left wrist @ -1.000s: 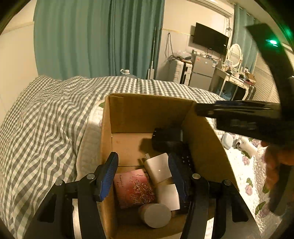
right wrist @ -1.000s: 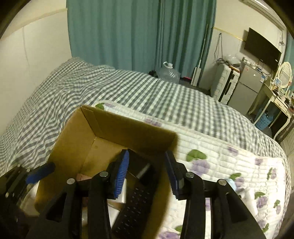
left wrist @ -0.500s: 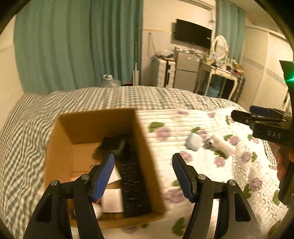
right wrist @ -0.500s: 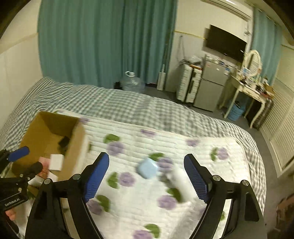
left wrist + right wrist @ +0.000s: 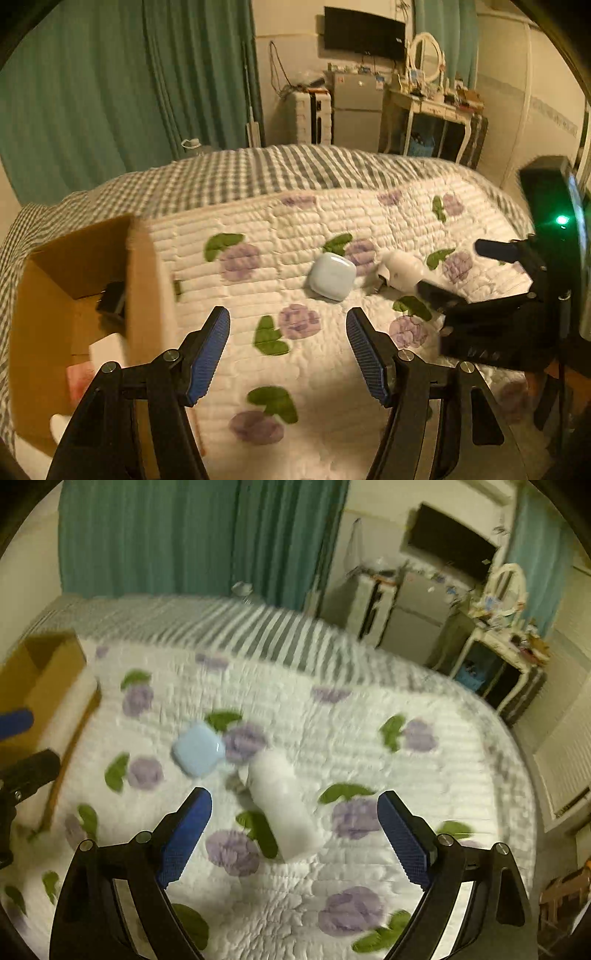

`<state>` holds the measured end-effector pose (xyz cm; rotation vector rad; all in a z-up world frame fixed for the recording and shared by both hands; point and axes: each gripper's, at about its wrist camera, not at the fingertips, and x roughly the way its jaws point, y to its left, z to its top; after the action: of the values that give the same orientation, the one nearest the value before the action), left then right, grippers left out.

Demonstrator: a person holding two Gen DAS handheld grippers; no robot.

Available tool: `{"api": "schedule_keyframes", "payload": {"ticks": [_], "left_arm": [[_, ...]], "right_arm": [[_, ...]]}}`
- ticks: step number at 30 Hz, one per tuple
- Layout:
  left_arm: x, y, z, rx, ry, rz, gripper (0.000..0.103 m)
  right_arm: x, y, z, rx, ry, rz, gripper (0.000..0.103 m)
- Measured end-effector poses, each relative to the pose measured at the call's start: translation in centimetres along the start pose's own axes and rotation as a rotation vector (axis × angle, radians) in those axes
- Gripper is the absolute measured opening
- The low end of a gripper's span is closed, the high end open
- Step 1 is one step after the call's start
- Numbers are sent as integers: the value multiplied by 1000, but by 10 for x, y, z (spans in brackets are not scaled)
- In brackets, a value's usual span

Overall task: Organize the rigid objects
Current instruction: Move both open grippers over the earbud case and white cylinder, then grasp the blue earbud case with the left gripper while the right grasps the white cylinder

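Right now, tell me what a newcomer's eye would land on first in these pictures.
Two loose items on the floral quilt: a pale blue rounded case and, just right of it, a white bottle lying on its side. The right gripper hovers above the bottle, jaws wide apart. A cardboard box sits at the quilt's left edge, with things inside.

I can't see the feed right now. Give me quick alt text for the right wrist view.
The open, empty right gripper hovers over a floral quilt, pointed at a white bottle lying on its side. A pale blue case lies just beyond the bottle to the left, and a cardboard box sits at the far left, near the left gripper's fingertips.
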<state>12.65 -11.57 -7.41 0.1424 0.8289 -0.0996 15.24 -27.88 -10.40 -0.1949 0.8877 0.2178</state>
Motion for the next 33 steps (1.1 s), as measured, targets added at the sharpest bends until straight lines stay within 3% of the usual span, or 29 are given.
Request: {"api": "schedule_keyframes", "payload": {"ticks": [5, 10, 12, 13, 14, 22, 27, 33], "left_arm": [[32, -13, -5, 19, 43, 22, 68], [60, -15, -9, 28, 106, 44, 68], [68, -17, -10, 33, 115, 48, 68], [71, -19, -10, 36, 119, 48, 68], [74, -20, -10, 39, 121, 44, 68], [96, -36, 2, 54, 118, -18, 68], [115, -48, 9, 106, 112, -28, 68], [139, -56, 13, 128, 97, 21, 68]], "right_arm": [[34, -9, 3, 23, 74, 48, 90], [63, 0, 4, -45, 162, 6, 72], [71, 4, 2, -67, 187, 16, 58], [72, 5, 2, -76, 186, 22, 46], [71, 5, 2, -76, 182, 32, 43], [39, -30, 7, 48, 60, 28, 42], [44, -43, 8, 110, 76, 61, 42], [49, -52, 2, 155, 95, 91, 42]]}}
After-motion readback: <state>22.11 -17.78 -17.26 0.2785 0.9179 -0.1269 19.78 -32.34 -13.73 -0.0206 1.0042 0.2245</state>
